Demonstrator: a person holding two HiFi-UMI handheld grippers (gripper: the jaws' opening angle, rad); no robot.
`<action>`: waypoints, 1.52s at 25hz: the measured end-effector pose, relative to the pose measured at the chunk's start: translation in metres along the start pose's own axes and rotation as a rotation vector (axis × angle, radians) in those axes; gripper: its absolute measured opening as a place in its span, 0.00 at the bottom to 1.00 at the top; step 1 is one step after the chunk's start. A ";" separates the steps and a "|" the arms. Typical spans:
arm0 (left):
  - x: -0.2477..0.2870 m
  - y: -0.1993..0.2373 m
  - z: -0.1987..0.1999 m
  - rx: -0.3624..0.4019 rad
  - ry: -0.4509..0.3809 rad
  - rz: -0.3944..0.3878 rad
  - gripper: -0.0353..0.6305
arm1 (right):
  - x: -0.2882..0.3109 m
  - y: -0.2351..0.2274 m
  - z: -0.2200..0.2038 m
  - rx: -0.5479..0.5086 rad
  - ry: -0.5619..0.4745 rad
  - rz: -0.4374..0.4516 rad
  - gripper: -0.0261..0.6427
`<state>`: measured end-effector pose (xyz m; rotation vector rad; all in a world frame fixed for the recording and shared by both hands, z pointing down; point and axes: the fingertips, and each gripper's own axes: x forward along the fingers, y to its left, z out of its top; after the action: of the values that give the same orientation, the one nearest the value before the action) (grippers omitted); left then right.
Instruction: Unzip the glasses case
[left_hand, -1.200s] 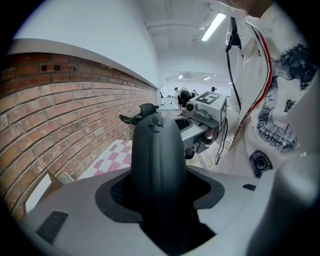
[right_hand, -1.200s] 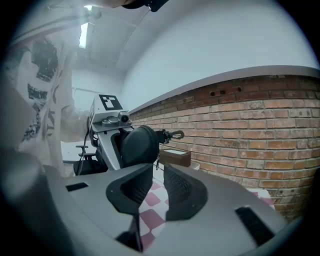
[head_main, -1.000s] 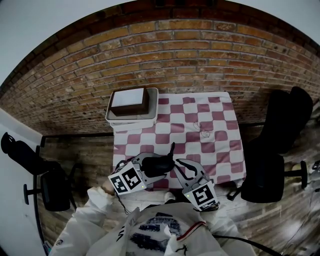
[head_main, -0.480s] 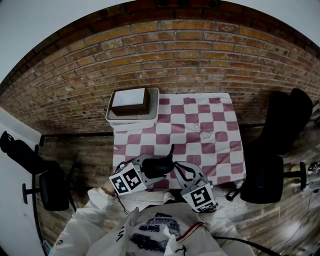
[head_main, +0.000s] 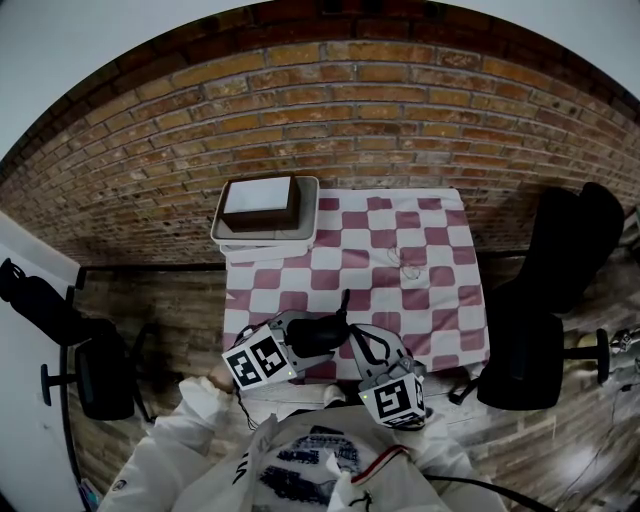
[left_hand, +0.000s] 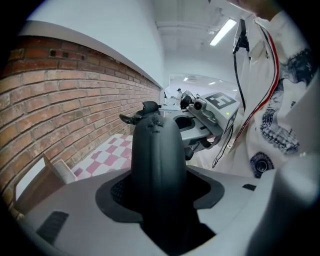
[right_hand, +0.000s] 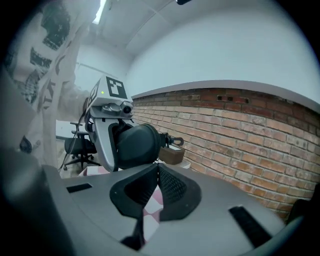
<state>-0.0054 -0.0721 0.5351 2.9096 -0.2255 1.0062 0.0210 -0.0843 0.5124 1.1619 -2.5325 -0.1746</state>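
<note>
A black glasses case hangs over the near edge of the checked tablecloth. My left gripper is shut on it. In the left gripper view the case stands end-on between the jaws, its zip seam facing up. A thin black strap with a clip sticks out of its far end. My right gripper is at the case's right end. In the right gripper view its tips meet just under the case. I cannot tell whether a zip pull is pinched there.
A white tray holding a brown box sits at the table's back left against the brick wall. A small wiry item lies mid-cloth. Black office chairs stand at the right and left of the table.
The right gripper's marker cube has edged slightly down and left and rolled a little. The left gripper and the case have stayed put.
</note>
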 end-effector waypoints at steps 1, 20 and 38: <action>0.001 0.001 0.000 -0.006 -0.002 0.000 0.44 | 0.000 -0.001 0.000 -0.004 0.000 -0.009 0.06; 0.013 0.006 -0.012 -0.018 0.089 0.014 0.44 | 0.002 -0.012 0.000 -0.265 0.085 -0.043 0.06; 0.021 0.010 -0.019 0.019 0.190 0.002 0.44 | 0.004 -0.015 -0.001 -0.530 0.147 -0.055 0.06</action>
<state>-0.0022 -0.0824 0.5630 2.8058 -0.2095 1.2821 0.0295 -0.0969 0.5105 0.9839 -2.1350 -0.6987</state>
